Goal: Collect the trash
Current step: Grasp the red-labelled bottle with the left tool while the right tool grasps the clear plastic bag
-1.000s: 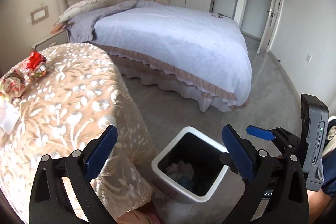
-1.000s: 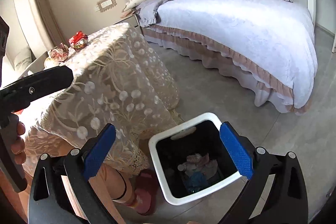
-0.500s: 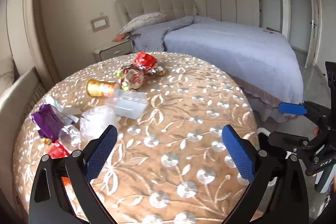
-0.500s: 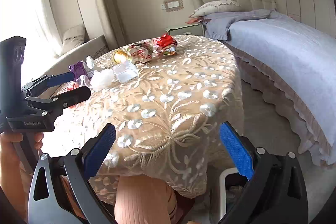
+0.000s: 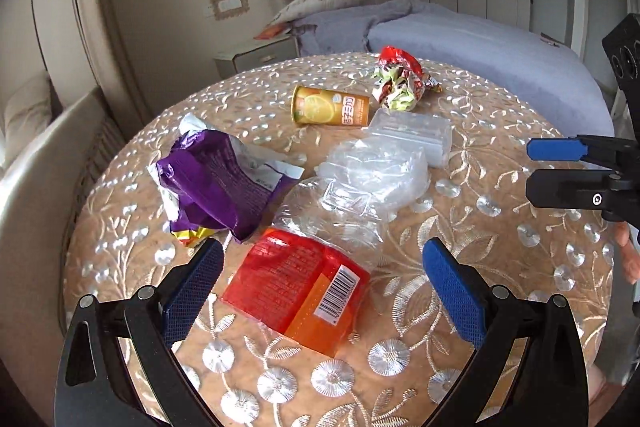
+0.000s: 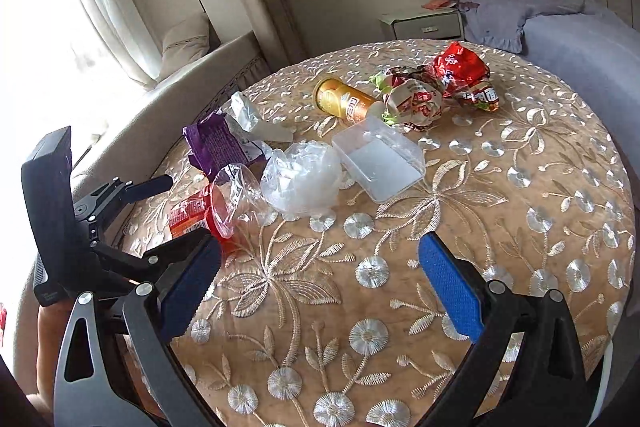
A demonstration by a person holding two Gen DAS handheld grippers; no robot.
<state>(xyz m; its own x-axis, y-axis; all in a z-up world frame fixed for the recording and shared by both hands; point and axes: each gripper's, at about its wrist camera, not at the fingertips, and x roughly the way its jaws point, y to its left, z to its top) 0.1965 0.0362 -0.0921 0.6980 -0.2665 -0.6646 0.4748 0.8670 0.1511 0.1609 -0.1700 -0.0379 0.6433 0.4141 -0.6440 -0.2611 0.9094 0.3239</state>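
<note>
Trash lies on a round table with an embroidered cloth (image 5: 500, 235). A red-orange packet (image 5: 296, 291) lies between the open pads of my left gripper (image 5: 320, 291). Behind it are a purple bag (image 5: 216, 183), crumpled clear plastic (image 5: 368, 179), a clear box (image 5: 412, 135), an orange can (image 5: 330, 107) on its side and red crumpled wrappers (image 5: 400, 75). My right gripper (image 6: 316, 287) is open and empty over bare cloth (image 6: 520, 187), nearer than the clear plastic (image 6: 300, 183), the clear box (image 6: 380, 163), the can (image 6: 344, 103) and the wrappers (image 6: 440, 87). Each gripper shows in the other's view, the right (image 5: 560, 167), the left (image 6: 160, 219).
A bed (image 5: 480, 43) with a grey cover stands behind the table at right, with a nightstand (image 5: 256, 55) next to it. A sofa (image 6: 192, 67) and a bright curtained window (image 6: 60, 27) lie to the left of the table.
Both grippers have swung from the white trash bin on the floor up over the table. The left one has come close to the red-orange packet. Both stay open.
</note>
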